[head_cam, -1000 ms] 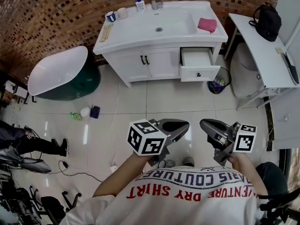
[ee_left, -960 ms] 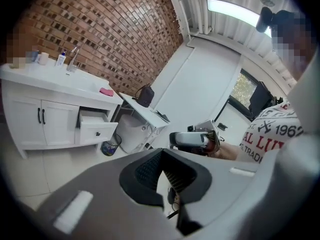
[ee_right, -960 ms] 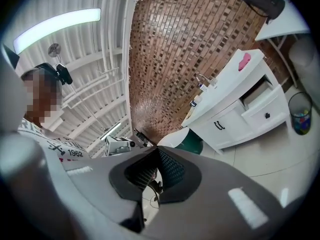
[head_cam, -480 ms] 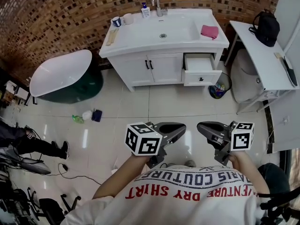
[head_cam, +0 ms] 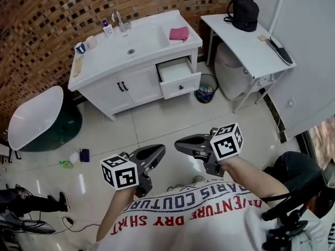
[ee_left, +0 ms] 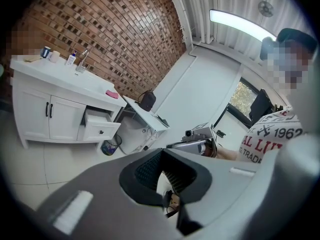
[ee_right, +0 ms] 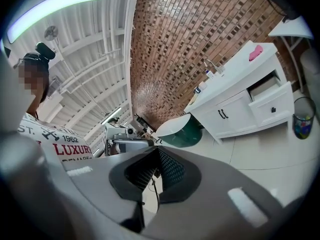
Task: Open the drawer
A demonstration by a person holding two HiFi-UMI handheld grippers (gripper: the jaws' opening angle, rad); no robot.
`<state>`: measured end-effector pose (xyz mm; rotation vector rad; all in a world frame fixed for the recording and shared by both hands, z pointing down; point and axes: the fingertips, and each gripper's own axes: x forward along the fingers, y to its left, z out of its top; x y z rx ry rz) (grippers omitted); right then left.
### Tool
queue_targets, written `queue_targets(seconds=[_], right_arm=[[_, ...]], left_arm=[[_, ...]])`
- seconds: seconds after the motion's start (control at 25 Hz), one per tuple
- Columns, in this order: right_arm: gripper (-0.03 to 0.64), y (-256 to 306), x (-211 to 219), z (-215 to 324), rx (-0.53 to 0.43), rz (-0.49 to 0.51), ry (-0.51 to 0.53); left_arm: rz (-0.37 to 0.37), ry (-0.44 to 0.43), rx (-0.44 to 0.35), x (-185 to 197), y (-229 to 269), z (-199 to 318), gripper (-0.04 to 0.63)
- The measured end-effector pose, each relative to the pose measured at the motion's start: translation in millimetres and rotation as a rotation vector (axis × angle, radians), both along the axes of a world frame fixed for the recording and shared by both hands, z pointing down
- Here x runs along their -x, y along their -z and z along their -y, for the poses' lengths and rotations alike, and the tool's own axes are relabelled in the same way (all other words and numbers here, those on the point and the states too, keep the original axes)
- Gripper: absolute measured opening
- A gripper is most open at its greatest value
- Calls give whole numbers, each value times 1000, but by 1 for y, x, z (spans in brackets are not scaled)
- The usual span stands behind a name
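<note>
Swung round since the earlier frame, the head view now has the cabinet [head_cam: 131, 85] off toward the upper left, and both claws have shifted left with it, well apart from the furniture over bare floor [head_cam: 157, 119].

The drawer [head_cam: 179, 77] sits under the right end of the worktop [head_cam: 104, 56], below the corner where a pink cloth [head_cam: 179, 33] lies. It stands pulled out from the cabinet front, just as it did before (a bin [head_cam: 207, 94] sits on the floor just beside it). Whether it is drawn to its full travel I cannot tell from this far off.

The left claw [head_cam: 157, 153] is clenched on nothing, its pads meeting at the tips. The right claw [head_cam: 180, 141] is likewise clenched and empty. The two point roughly at each other in front of the person's chest.

With the drawer already out and both claws away from it, the task looks done, and the turn reads as the person moving off.
</note>
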<state>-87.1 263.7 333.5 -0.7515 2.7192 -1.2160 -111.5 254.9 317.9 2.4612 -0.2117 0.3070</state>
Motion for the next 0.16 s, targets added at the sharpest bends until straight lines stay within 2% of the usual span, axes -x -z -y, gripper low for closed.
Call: queue_targets(seconds=[0.16], right_arm=[[6, 1, -2, -10, -8, -11, 7]], left_arm=[[3, -3, -3, -3, -1, -6, -12]])
